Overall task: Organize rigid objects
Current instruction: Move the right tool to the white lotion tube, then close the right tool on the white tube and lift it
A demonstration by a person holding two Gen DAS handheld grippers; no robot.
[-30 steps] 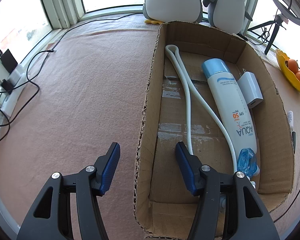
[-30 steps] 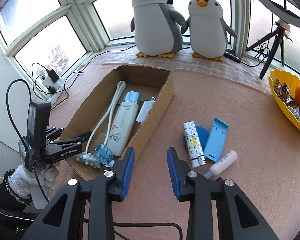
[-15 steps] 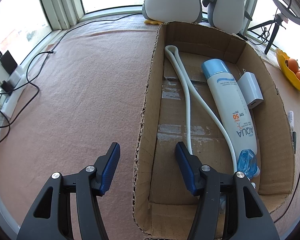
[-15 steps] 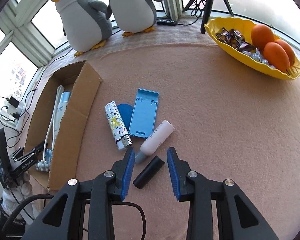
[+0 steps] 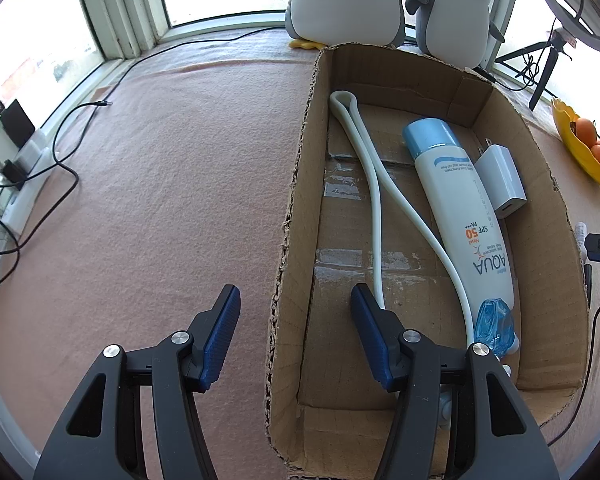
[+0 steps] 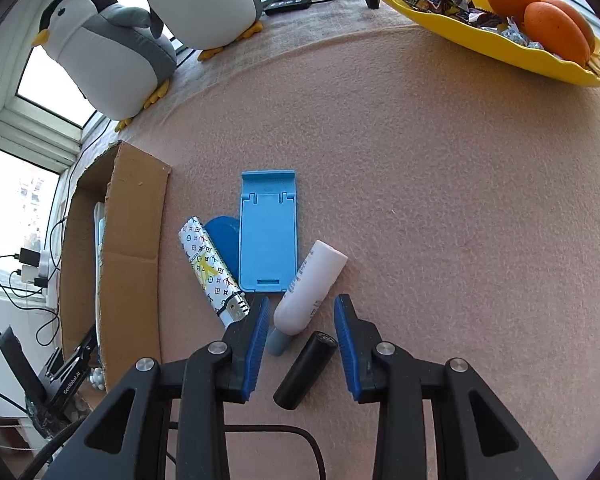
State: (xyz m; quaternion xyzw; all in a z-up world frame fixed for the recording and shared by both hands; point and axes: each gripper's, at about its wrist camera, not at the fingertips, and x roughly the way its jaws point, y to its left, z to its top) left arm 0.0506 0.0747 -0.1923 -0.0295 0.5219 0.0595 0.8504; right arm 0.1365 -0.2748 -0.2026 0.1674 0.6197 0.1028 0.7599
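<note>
My left gripper (image 5: 294, 292) is open and straddles the left wall of the cardboard box (image 5: 300, 184), one finger outside and one inside, neither pad touching the wall. In the box lie a white sunscreen bottle (image 5: 460, 208), a white charger (image 5: 500, 180), a looped white cord (image 5: 374, 184) and a small blue dispenser (image 5: 494, 326). My right gripper (image 6: 302, 300) is open, low over the loose items. A black cylinder (image 6: 306, 368) and the grey-capped end of a white tube (image 6: 310, 286) lie between its fingers, untouched. A patterned lighter (image 6: 210, 268), a blue phone stand (image 6: 268, 232) and a blue disc (image 6: 222, 240) lie just beyond.
Two plush penguins (image 6: 112, 52) stand at the back by the windows. A yellow dish (image 6: 500, 40) with oranges and sweets sits at the far right. Cables and a power strip (image 5: 12, 152) lie along the left edge. Pink cloth covers the table.
My right gripper has swung away from the box, rolled and dropped over the loose items; the black cylinder now lies between its fingers. The left gripper has not moved.
</note>
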